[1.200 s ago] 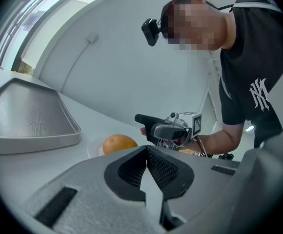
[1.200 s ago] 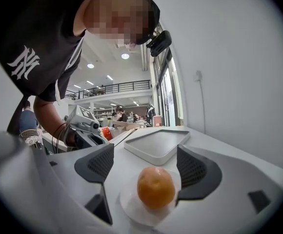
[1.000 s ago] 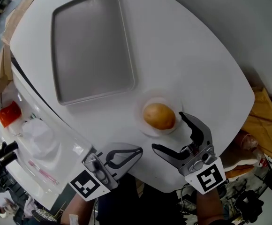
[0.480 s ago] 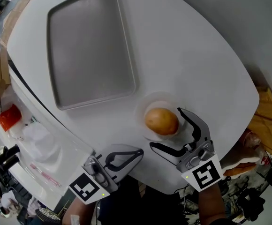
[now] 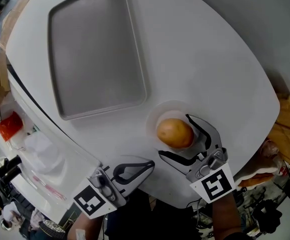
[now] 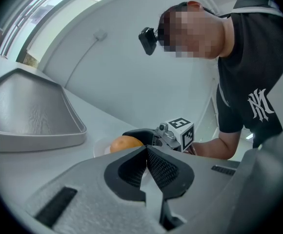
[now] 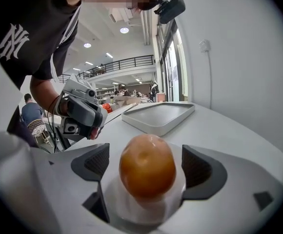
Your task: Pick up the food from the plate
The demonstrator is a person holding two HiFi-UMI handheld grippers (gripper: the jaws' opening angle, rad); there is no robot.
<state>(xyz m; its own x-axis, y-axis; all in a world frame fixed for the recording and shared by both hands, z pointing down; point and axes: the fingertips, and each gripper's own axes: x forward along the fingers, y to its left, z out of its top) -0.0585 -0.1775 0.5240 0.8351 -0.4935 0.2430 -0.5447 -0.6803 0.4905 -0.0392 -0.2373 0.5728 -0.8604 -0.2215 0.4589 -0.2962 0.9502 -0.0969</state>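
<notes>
Step in hand, by my reading: lining up the grasp. The right gripper (image 5: 174, 135) stands wide open astride the round orange-brown food (image 7: 147, 165), pads clear at its 3 and 9 o'clock, holding nothing. The food sits on the small white plate (image 5: 164, 109) at the table's (image 5: 210, 59) 5 o'clock. The left gripper (image 5: 147, 164) hangs closed and empty at the plate's 7 o'clock; next comes a gentle squeeze, then a straight lift.

My head camera looks steeply down on the table (image 5: 210, 59) from high up. The camera on my right gripper (image 5: 174, 135) sits low, very near the food (image 7: 147, 165), facing the tray (image 7: 157, 125). The camera on my left gripper (image 5: 151, 163) sees both too.
</notes>
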